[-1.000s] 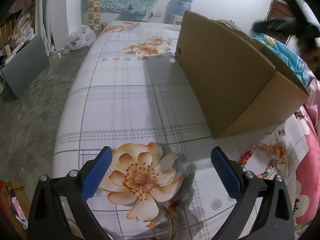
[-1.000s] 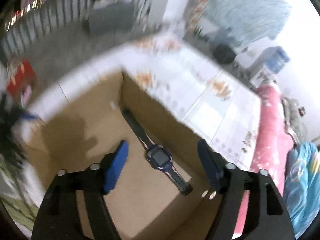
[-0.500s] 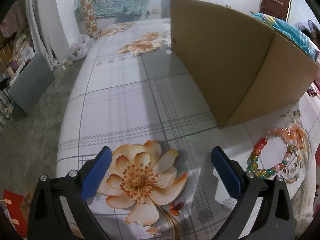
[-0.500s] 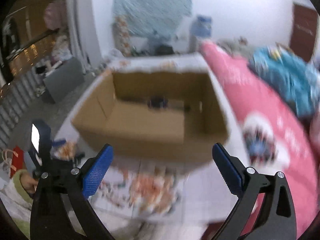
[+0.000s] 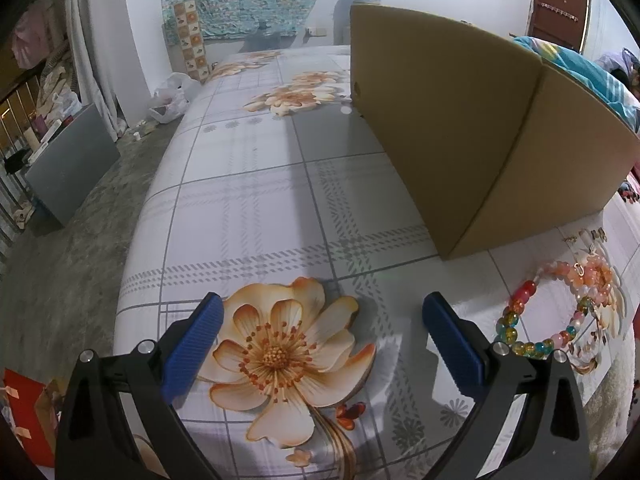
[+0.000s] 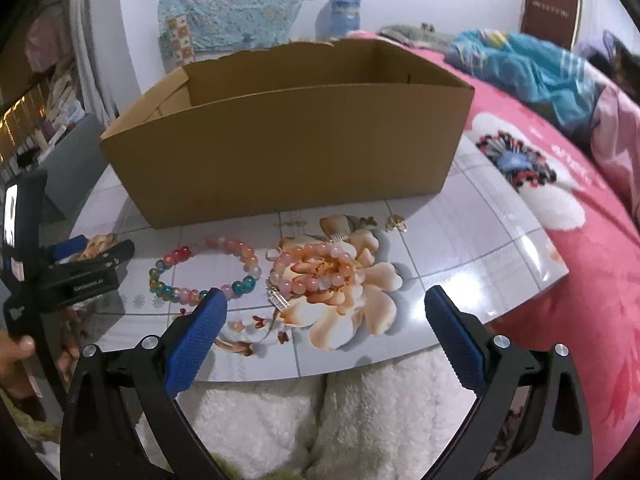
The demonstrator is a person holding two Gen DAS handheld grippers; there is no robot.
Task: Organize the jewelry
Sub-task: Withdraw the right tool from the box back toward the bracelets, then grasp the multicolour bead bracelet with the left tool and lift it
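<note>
The right claw (image 6: 322, 336) is spread wide with nothing between its blue pads (image 6: 196, 338); it hangs over the near edge of the worktop (image 6: 480, 248). The left claw (image 5: 320, 344) is likewise spread and empty, positioned over a printed orange flower (image 5: 280, 356) on the worktop surface.

The cardboard box (image 6: 288, 136) serves as the landmark. It is open at the top and stands on the worktop. In front of the box, on the worktop, lies a multicoloured bead bracelet (image 6: 200, 270). Just beside it, further from the left claw, lies a pink bead bracelet (image 6: 308, 266), resting on a flower print. Small gold-coloured pieces (image 6: 396, 222) lie close to the front wall of the box; their type cannot be determined.

The worktop is glossy, with a grey grid pattern and orange flowers. To the right of the box is a pink floral bed cover (image 6: 560, 200) with a blue blanket (image 6: 520, 64) on it. Behind the box are a white wall, a teal patterned cloth (image 6: 236, 0), a blue water bottle (image 6: 342, 12) and a brown door (image 6: 550, 4). To the left of the box the floor (image 5: 60, 240) is bare grey concrete.

White lettering on the left claw's body is too small to read.
</note>
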